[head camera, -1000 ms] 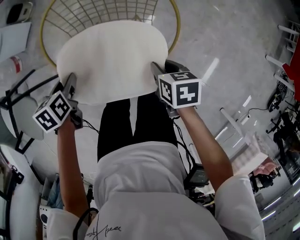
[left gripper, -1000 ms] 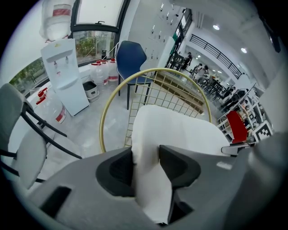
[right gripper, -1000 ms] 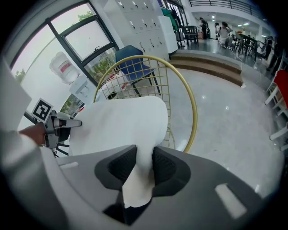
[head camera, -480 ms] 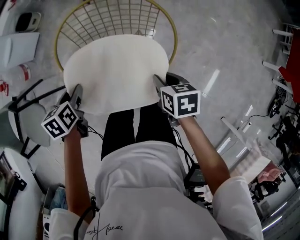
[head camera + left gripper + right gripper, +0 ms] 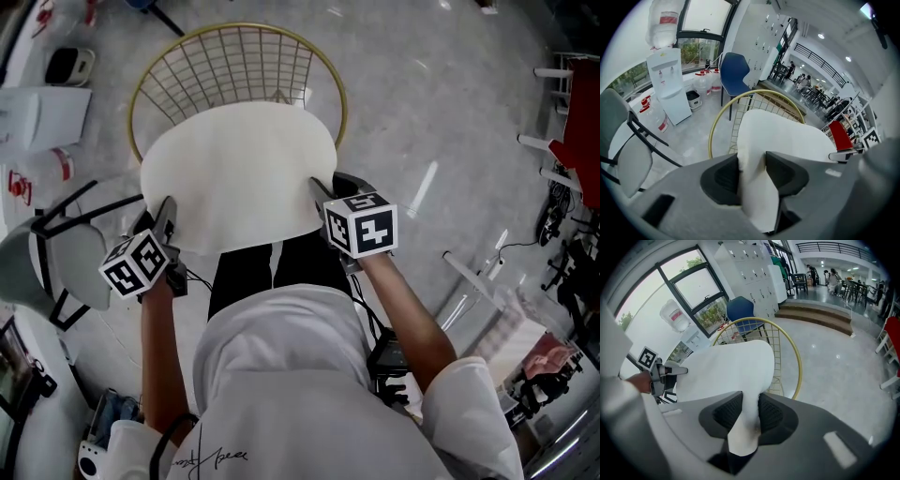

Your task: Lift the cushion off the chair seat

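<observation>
Here the white cushion (image 5: 234, 173) is held at its near edge by both grippers, one at each corner, in front of the person's chest. The left gripper (image 5: 165, 214) has its two dark pads pressed on the left side of the cushion; in the left gripper view the soft material is squeezed into a fold between them. The right gripper (image 5: 323, 192) pinches the right side in the same way, and in the right gripper view its jaws stand closer together, with a narrow strip of the white fabric caught between the ribbed pads. The cushion stretches flat between the two grippers and lies over the front part of the gold wire chair (image 5: 239, 66). The round rim and the wire grid of the chair show beyond the far edge of the cushion. From the gripper views the cushion seems raised above the seat, but I cannot tell if its far edge touches the wire. A grey chair (image 5: 56, 267) stands just beside, on the person's left, on the pale polished floor (image 5: 441, 112).
</observation>
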The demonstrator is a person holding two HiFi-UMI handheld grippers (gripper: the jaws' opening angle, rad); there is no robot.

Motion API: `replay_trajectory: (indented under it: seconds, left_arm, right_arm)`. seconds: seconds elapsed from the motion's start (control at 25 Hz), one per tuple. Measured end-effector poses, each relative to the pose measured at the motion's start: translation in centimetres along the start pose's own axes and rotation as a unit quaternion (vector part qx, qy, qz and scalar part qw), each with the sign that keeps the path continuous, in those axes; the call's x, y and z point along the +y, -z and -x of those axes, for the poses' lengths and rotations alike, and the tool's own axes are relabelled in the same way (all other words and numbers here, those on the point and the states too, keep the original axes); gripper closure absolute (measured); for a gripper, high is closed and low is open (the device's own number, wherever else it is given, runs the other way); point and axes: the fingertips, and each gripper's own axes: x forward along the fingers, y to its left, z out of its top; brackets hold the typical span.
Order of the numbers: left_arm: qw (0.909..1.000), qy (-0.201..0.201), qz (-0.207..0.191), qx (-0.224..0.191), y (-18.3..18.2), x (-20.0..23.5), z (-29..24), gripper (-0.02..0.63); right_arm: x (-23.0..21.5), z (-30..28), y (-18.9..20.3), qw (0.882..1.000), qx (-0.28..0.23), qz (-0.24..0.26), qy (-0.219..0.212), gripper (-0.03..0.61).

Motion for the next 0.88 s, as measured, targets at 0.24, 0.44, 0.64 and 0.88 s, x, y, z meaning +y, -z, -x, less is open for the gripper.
replay_trajectory:
  seconds: [0.24, 0.44, 0.64, 0.88]
  left_arm:
    - [0.9998, 0.018, 0.001, -0.009, -0.6, -2.1, 0.6, 0.454]
    - [0.9994, 0.029, -0.002, -0.020, -1.4, -2.4, 2.5, 0.457]
    - [0.9985, 0.048, -0.003, -0.026, -2.0, -3.3, 4.1, 0.463]
    - [0.9956, 0.083, -0.020, -0.038, -3.3, -4.8, 6.8, 0.480]
  right_arm:
    - [-1.0, 2.0, -1.0, 1.000, -0.011, 0.011, -0.003, 0.477]
    - [0.1, 3.8, -1.6, 1.000, -0.018, 0.011, -0.006, 0.479]
    - [0.8, 5.8, -1.9, 1.000, -0.029, 0.008, -0.008, 0.480]
    - [1.6, 8.3, -1.8, 0.999, -0.046, -0.008, -0.014, 0.482]
